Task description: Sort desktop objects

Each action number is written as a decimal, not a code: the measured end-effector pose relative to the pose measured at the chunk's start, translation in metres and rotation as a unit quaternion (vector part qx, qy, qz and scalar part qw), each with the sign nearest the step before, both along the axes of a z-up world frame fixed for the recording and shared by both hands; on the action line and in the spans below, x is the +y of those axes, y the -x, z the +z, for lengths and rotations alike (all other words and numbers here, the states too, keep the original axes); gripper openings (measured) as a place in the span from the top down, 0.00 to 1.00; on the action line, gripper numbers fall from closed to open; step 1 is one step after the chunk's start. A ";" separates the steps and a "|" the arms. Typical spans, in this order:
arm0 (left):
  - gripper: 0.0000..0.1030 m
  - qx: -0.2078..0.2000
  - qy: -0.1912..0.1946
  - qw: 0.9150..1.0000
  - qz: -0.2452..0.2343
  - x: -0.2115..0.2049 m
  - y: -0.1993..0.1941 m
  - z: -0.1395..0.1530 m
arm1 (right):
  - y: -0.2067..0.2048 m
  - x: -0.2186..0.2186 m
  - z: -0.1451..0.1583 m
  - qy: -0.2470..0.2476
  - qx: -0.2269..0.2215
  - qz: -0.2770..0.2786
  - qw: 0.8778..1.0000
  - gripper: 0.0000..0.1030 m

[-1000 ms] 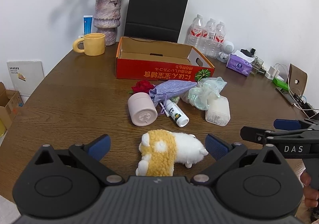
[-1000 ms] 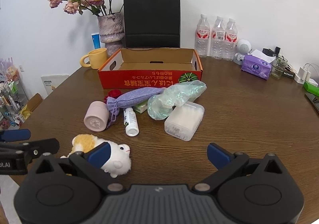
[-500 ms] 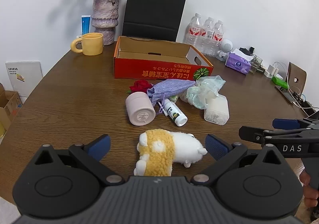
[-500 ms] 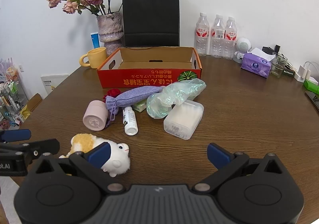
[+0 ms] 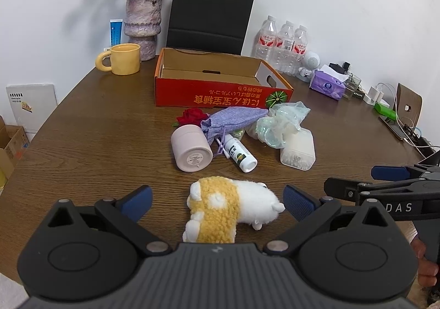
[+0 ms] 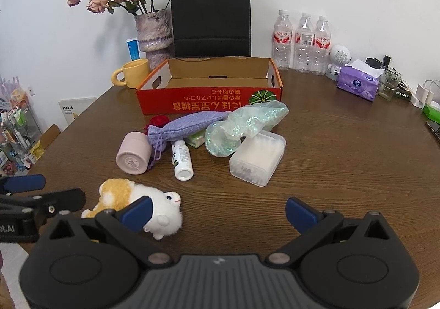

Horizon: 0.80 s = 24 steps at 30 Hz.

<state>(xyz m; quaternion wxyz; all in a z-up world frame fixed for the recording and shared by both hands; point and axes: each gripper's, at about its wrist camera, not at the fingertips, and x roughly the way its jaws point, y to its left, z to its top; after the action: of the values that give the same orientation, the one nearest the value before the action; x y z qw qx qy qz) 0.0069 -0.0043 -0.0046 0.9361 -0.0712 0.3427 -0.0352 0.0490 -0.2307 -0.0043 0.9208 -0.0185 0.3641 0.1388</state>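
Note:
A white and orange plush toy [image 5: 231,207] lies on the brown table between the open fingers of my left gripper [image 5: 217,200], untouched. It also shows in the right wrist view [image 6: 154,199]. Behind it lie a pink cup [image 5: 191,148] on its side, a purple cloth pouch [image 5: 233,119], a small white bottle [image 5: 240,153], a crumpled plastic bag [image 5: 283,123], a clear box of cotton swabs [image 5: 298,149] and a red fabric rose [image 5: 192,116]. An empty red cardboard box [image 5: 220,94] stands further back. My right gripper [image 6: 217,211] is open and empty over bare table.
Along the back stand a yellow mug [image 5: 123,59], a vase of flowers [image 5: 141,25], a black paper bag [image 5: 209,14], three water bottles [image 5: 284,47] and a purple tissue pack [image 5: 327,86]. Chargers and cables lie at the right edge [image 5: 396,119].
Both grippers have drifted slightly forward and toward the plush toy. Both stay open; no object on the table has moved.

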 end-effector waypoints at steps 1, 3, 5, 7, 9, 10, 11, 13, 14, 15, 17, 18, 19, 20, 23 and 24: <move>0.00 0.001 0.000 1.000 0.000 0.000 0.000 0.000 | 0.000 0.000 0.000 0.000 0.000 0.000 1.000 0.00; 0.00 0.002 0.000 1.000 0.001 0.000 -0.001 0.000 | 0.000 0.000 0.000 0.000 0.000 -0.001 1.000 0.00; 0.00 0.003 0.000 1.000 0.000 0.000 -0.001 -0.001 | 0.000 0.000 0.000 0.000 0.000 -0.001 1.000 0.00; 0.00 0.005 0.001 1.000 0.000 0.000 -0.002 -0.002 | -0.002 0.000 0.000 0.000 0.000 0.000 1.000 0.00; 0.00 0.008 0.001 1.000 0.000 0.001 -0.004 -0.003 | -0.004 0.000 0.000 0.001 0.002 0.002 1.000 0.00; 0.00 0.009 0.001 1.000 0.001 0.001 -0.005 -0.004 | -0.005 0.000 0.001 0.001 0.002 0.003 1.000 0.00; 0.00 0.010 0.000 1.000 0.002 0.001 -0.005 -0.004 | -0.006 0.000 0.001 0.001 0.003 0.004 1.000 0.00; 0.00 0.009 0.000 1.000 0.002 0.001 -0.005 -0.005 | -0.009 0.000 0.001 0.002 0.005 0.006 1.000 0.00; 0.00 0.009 -0.001 1.000 0.002 0.001 -0.005 -0.005 | -0.010 -0.001 0.001 0.003 0.005 0.006 1.000 0.00; 0.00 0.009 -0.001 1.000 0.002 0.001 -0.005 -0.005 | -0.011 -0.002 0.001 0.004 0.005 0.006 1.000 0.00; 0.00 0.010 -0.001 1.000 0.003 0.000 -0.006 -0.006 | -0.012 -0.003 0.002 0.005 0.002 0.003 1.000 0.00; 0.00 0.011 -0.001 1.000 0.002 0.000 -0.006 -0.006 | -0.012 -0.004 0.002 0.006 0.001 0.002 1.000 0.00; 0.00 0.011 -0.001 1.000 0.002 0.000 -0.007 -0.006 | -0.012 -0.005 0.002 0.006 0.000 0.001 1.000 0.00; 0.00 0.012 -0.001 1.000 0.001 -0.001 -0.008 -0.007 | -0.012 -0.005 0.002 0.005 -0.001 0.000 1.000 0.00; 0.00 0.012 0.000 1.000 -0.003 -0.002 -0.009 -0.007 | -0.013 -0.007 0.002 0.005 -0.001 -0.001 1.000 0.00; 0.00 0.012 0.000 1.000 -0.003 -0.002 -0.010 -0.007 | -0.014 -0.007 0.002 0.005 0.000 -0.001 1.000 0.00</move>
<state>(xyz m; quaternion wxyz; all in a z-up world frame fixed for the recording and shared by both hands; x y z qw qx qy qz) 0.0166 -0.0063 -0.0120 0.9317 -0.0705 0.3543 -0.0376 0.0628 -0.2380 -0.0024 0.9208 -0.0227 0.3648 0.1360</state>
